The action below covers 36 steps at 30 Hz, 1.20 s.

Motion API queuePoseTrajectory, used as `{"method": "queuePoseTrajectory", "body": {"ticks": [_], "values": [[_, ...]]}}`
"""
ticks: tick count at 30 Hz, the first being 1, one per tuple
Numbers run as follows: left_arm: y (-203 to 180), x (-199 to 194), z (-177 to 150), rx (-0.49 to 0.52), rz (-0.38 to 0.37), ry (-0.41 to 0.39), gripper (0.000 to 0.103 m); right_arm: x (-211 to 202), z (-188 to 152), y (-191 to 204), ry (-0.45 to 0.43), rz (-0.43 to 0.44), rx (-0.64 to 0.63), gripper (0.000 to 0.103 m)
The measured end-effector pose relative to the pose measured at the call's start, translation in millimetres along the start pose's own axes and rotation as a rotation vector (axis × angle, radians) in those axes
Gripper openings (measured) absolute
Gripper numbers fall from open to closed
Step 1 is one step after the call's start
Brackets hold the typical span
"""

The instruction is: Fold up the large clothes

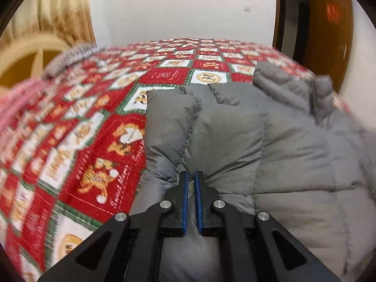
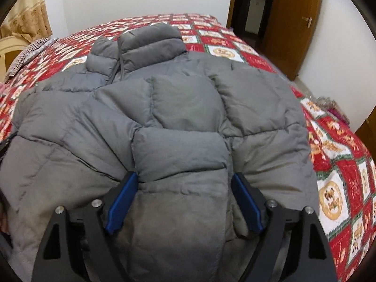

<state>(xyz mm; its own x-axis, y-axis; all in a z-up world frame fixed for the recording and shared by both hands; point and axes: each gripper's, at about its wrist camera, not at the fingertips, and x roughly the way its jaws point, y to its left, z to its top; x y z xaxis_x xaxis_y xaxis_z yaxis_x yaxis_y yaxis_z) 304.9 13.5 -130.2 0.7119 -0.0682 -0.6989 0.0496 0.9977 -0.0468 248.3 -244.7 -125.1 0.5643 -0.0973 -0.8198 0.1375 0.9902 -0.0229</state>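
Grey puffer jacket (image 2: 188,108): lies spread on the bed over a red, white and green patchwork bedspread (image 2: 333,155), collar (image 2: 150,44) at the far end, toward the white wall.

Left gripper (image 1: 190,175): jaws drawn nearly together, clamped on a thin pinch of the jacket's fabric, which runs between the blue pads (image 1: 185,199). A padded sleeve section extends forward from the fingertips, its left edge against the bedspread.

Right gripper (image 2: 185,178): jaws wide apart, straddling a padded sleeve panel that lies between the two blue pads (image 2: 121,202). Whether the pads touch the fabric at either side is not clear.

Wooden door (image 2: 293,18): right of the bed.

Curtain (image 1: 58,7): beige, far left.
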Motion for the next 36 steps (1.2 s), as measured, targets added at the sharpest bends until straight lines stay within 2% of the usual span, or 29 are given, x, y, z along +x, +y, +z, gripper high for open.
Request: {"method": "queuePoseTrajectory", "body": {"ticks": [2,4,7,11,15,19,23,24,25,27,28,29,31,32,36], "values": [[14.3,-1.5,-1.3,-0.076,-0.076,-0.004,0.006,-11.8,11.9,-6.0,0.014,0.047,0.047,0.082],[22.0,-2.4,-2.3,-0.127,-0.114,-0.008,0.006,-26.2,30.3,-10.6,-0.029,0.1,0.106,0.082],[23.9,-5.6,-3.2,-0.154,-0.123,-0.02,0.006,-32.0,75.7,-13.2,-0.067,0.145,0.18,0.083],[23.4,-11.4,-3.7,-0.159,-0.099,-0.041,0.006,-1.1,136.6,-13.6,-0.058,0.155,0.299,0.083],[30.2,-17.3,-5.5,-0.193,-0.118,-0.074,0.006,38.1,168.3,-4.9,0.003,0.226,0.404,0.083],[36.0,-24.6,-7.7,-0.219,-0.124,-0.122,0.006,74.4,188.6,15.8,0.075,0.196,0.395,0.086],[39.7,-18.8,-7.1,-0.234,-0.146,-0.101,0.007,97.2,191.3,25.6,0.137,0.118,0.342,0.086],[40.8,-17.4,-7.1,-0.24,-0.154,-0.096,0.007,99.3,189.2,23.9,0.146,0.124,0.341,0.086],[41.6,-16.1,-7.2,-0.244,-0.159,-0.091,0.007,99.0,185.9,20.6,0.151,0.147,0.349,0.084],[42.7,-14.9,-8.0,-0.25,-0.165,-0.087,0.007,93.7,181.0,12.4,0.149,0.176,0.365,0.064],[42.7,-15.0,-8.3,-0.252,-0.166,-0.088,0.007,89.5,177.4,9.5,0.157,0.182,0.361,0.046],[42.9,-15.0,-8.7,-0.252,-0.167,-0.088,0.007,83.3,172.7,5.6,0.164,0.187,0.347,0.036],[43.1,-14.9,-8.9,-0.253,-0.168,-0.087,0.007,70.5,164.1,-0.1,0.156,0.172,0.313,0.026],[43.4,-14.7,-9.0,-0.254,-0.168,-0.086,0.007,62.0,156.4,-4.4,0.15,0.138,0.287,0.022],[45.7,-12.9,-10.0,-0.26,-0.173,-0.078,0.007,56.7,126.1,-26.0,0.164,0.025,0.272,0.022]]}}
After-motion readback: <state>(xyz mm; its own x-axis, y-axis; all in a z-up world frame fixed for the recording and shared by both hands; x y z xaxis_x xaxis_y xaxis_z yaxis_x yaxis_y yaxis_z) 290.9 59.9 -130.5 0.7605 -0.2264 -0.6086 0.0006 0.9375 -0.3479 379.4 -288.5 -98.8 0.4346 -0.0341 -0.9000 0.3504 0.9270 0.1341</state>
